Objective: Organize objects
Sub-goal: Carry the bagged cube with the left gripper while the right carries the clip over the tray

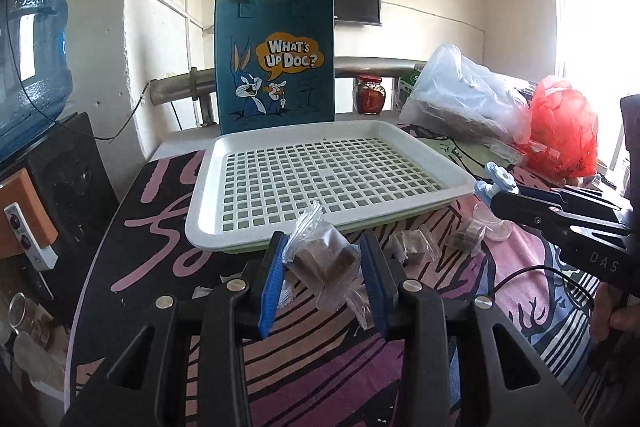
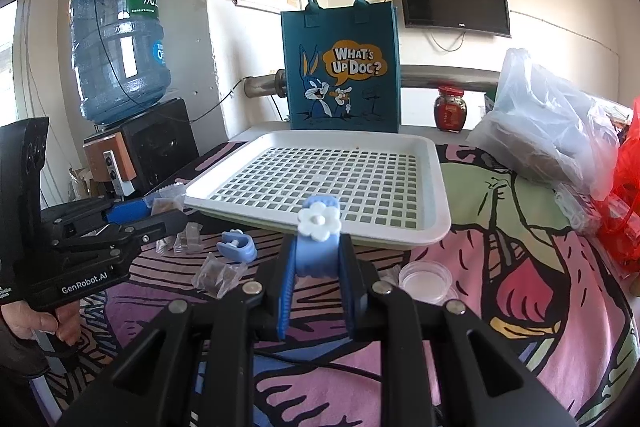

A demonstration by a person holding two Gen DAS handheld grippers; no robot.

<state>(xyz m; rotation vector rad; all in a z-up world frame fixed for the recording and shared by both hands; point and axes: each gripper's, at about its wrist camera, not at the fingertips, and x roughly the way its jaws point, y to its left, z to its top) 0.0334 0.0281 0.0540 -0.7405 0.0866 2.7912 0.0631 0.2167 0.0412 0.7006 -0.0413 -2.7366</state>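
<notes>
**Both grippers loaded, held in front of the tray**

Left gripper [image 1: 322, 263]: jaws nearly closed, blue pads clamped on a clear zip bag [image 1: 320, 263] holding a brown block. Bag sits lower centre of the left wrist view, lifted off the cloth, zip flap sticking up toward the tray's near rim.

Right gripper [image 2: 318, 259]: jaws squeezed tight on a blue clip with a white flower [image 2: 319, 227]. Flower faces up, centre of the right wrist view, overlapping the tray's near edge in the picture. Same gripper shows at the right edge of the left wrist view, clip at its tip.

White perforated tray [image 2: 436, 227]: middle of both views, flat on the patterned tablecloth [image 2: 520, 267], nothing visible in it.

On the cloth in front of the tray, right wrist view:
- second blue clip [image 2: 237, 246], lower left of centre
- two more clear bags with brown contents [image 2: 218, 275], [image 2: 188, 237], left of centre
- clear round lid or dish [image 2: 426, 277], lower right of the tray

Background: teal "What's Up Doc?" tote [image 2: 340, 67] upright behind the tray, red-lidded jar [image 2: 451, 109] to its right, clear plastic bag [image 2: 552, 131] and red bag [image 2: 628, 207] on the right side, water jug [image 2: 120, 47] upper left, wall TV [image 2: 454, 1] upper right.

A hand [image 2: 36, 323] grips the left gripper's handle at the lower left edge.
</notes>
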